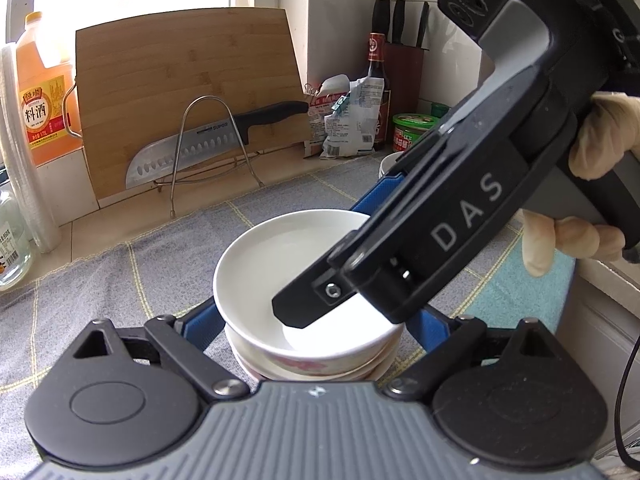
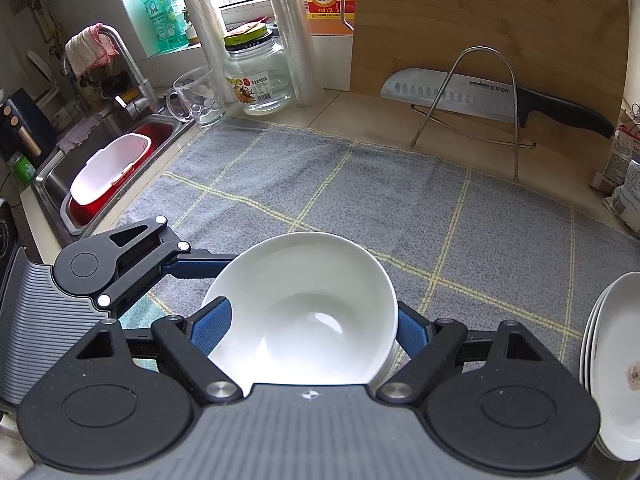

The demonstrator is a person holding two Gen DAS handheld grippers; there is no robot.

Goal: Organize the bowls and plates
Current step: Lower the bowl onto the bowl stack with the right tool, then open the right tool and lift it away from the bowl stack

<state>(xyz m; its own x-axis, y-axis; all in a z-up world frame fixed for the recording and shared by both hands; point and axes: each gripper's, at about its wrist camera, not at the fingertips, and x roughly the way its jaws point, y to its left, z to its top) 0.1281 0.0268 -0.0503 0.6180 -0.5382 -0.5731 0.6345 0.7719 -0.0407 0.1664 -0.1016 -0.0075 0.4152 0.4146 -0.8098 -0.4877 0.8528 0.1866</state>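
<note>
Left wrist view shows a stack of bowls on the grey checked cloth that covers the surface, with the top white bowl sitting in the ones beneath. The left hand-held gripper has its blue fingers spread on either side of the stack; whether the pads press on a lower bowl I cannot tell. The right hand-held gripper, carried by a gloved hand, reaches in from the right over the top bowl. From the right wrist view its blue pads sit against both sides of that white bowl, so it looks clenched on the bowl, which tilts slightly. A stack of plates stands near the right edge, one with a brownish smear. Judging from this, bowls are largely gathered into one pile and plates into another; the top bowl appears to be just settling or lifting, and I cannot say which. A cutting board and knife stand at the far side
</note>
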